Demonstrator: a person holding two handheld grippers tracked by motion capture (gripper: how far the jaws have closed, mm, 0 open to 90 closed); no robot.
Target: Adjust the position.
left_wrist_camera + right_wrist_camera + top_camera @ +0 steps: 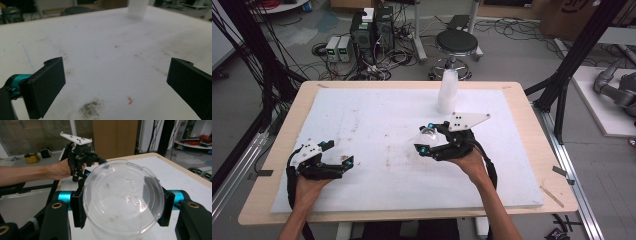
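A clear plastic cup [428,134] lies on its side between the jaws of my right gripper [426,137], just above the white foam mat [387,125]. In the right gripper view the cup's round embossed base [122,195] faces the camera, and the black pads [78,206] press on its left and right sides. My left gripper [338,153] hovers low over the mat's front left with its jaws wide apart. Between its fingers [45,87] lies only stained foam. It also appears, with the hand that holds it, as the far gripper [80,157] in the right gripper view.
A tall translucent white stack of cups [448,90] stands upright at the mat's far edge, behind the right gripper; its base [137,8] is at the top of the left gripper view. The mat covers a wooden table [532,150]. A stool [456,45] and cabled equipment sit beyond.
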